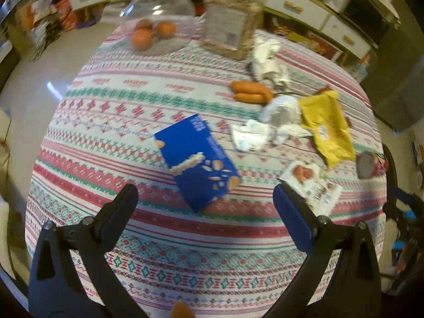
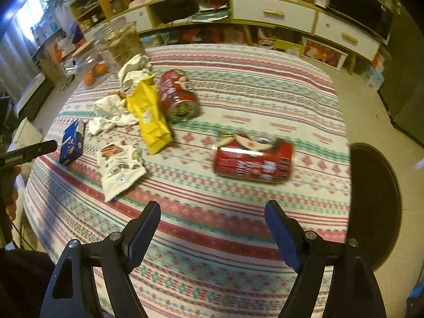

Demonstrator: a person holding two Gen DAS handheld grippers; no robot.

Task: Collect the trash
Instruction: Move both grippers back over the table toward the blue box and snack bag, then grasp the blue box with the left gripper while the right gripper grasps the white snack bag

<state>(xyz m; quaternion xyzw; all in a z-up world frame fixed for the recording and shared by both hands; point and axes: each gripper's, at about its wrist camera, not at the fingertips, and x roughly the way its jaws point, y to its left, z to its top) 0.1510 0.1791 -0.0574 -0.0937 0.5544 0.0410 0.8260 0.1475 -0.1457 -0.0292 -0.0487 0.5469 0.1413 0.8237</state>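
Note:
My left gripper [image 1: 205,192] is open and empty above a blue snack box [image 1: 197,161], which also shows in the right wrist view [image 2: 72,145]. My right gripper [image 2: 212,209] is open and empty, short of a crushed red can [image 2: 253,157] lying on its side. A second red can [image 2: 179,94] lies farther back beside a yellow wrapper [image 2: 149,114], also in the left wrist view [image 1: 327,127]. A white printed wrapper [image 2: 119,168], crumpled tissues [image 2: 110,114] and crumpled foil [image 1: 267,61] lie on the patterned tablecloth [image 2: 238,238].
A glass jar with oranges [image 1: 156,26] and a cereal jar [image 1: 233,18] stand at the table's far side. Two sausages [image 1: 250,91] lie near the foil. A dark round stool [image 2: 376,206] is right of the table. Low cabinets [image 2: 265,10] line the back.

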